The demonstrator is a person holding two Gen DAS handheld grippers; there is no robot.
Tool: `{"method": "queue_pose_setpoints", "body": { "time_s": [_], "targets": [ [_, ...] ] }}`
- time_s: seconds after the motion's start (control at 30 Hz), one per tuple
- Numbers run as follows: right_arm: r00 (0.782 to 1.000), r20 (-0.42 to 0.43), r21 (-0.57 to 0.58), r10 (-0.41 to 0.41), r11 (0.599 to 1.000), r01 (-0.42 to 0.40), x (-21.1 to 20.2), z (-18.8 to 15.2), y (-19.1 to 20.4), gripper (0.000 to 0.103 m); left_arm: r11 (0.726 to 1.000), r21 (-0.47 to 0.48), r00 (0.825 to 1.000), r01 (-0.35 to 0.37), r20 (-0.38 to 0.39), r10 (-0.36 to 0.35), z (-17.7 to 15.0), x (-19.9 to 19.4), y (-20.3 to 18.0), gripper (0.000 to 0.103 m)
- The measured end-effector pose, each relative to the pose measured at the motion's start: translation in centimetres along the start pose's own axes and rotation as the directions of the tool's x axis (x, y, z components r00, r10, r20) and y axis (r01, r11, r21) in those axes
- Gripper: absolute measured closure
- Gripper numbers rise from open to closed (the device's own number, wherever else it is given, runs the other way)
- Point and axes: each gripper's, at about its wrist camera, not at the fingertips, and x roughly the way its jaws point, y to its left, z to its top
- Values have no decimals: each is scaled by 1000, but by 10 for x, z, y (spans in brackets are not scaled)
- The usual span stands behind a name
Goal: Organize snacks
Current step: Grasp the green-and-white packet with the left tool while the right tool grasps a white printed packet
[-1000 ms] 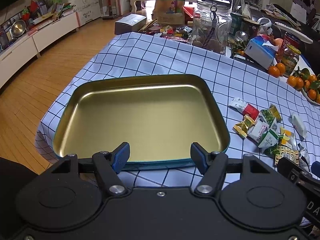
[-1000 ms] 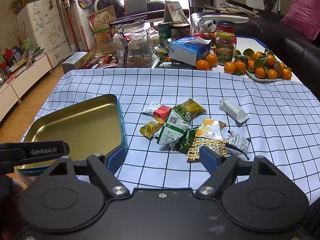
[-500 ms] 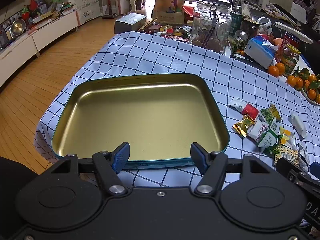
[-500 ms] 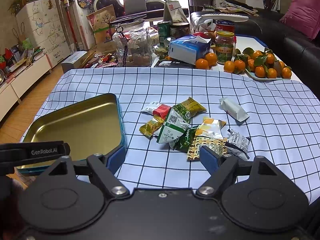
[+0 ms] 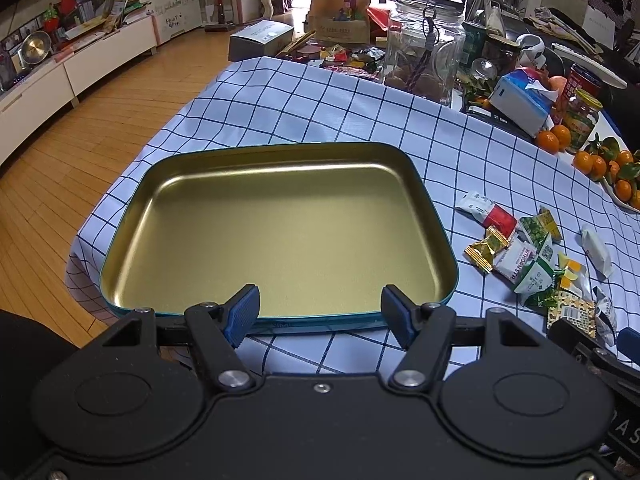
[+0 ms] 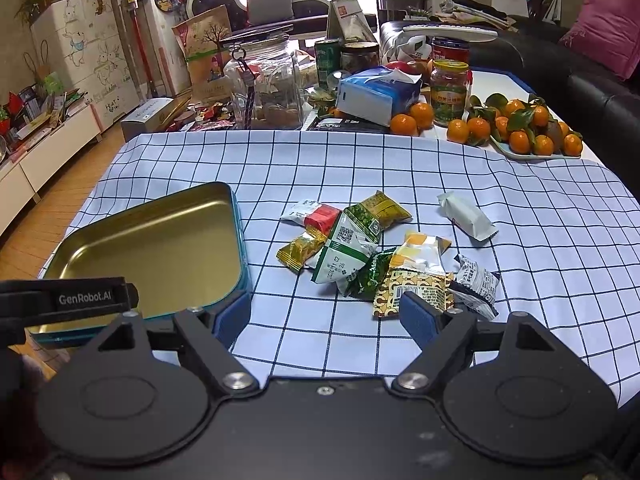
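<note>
a home living room: sofa (image 6: 568, 68), tv cabinet (image 5: 72, 76), wood floor (image 5: 100, 132).

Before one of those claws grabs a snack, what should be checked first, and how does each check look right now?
1. Tin ready to take snacks: ok, nothing lies in it.
2. Right gripper open: ok, fingers wide apart, nothing between them.
3. Left gripper open: ok, holding nothing, at the tin's near rim.
4. Snack pile ahead of the right gripper: ok, just beyond its fingertips.
5. One packet free to pinch alone: not ok, the packets overlap; only the white packet lies apart.
6. Cloth flat under the pile: ok.
</note>
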Motion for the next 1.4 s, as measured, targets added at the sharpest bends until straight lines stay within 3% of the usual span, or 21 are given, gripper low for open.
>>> {"method": "queue_pose_setpoints", "body": {
  "time_s": [0.37, 0.67, 0.87, 1.03, 1.13, 1.3, 1.4],
  "targets": [
    [999, 11, -14, -48, 999, 48, 0, -2, -7, 18, 1000, 25, 1000, 9, 16, -9, -2, -2, -6, 41],
    [993, 39, -23, -108, 994, 109, -1, -6, -37, 22, 992, 109, 994, 69, 80, -78, -2, -14, -33, 41],
    [985, 71, 26, -160, 987, 158, -1, -8, -63, 28, 971, 211, 981, 112, 131, -142, -12, -16, -61, 41],
    [986, -37, 190, -165, 967, 170, 20, -10, -94, 45, 954, 254, 979, 159, 83, -186, -20, -5, -78, 41],
    [986, -73, 284, -153, 944, 168, 31, -8, -106, 49, 948, 272, 975, 167, 96, -200, -20, -4, -86, 41],
    [980, -65, 260, -187, 945, 197, 37, -8, -111, 54, 936, 299, 972, 185, 87, -219, -14, 0, -101, 41],
    [979, -26, 213, -203, 956, 204, 38, -6, -111, 55, 906, 381, 966, 182, 103, -237, -7, 1, -118, 41]
  ]
}}
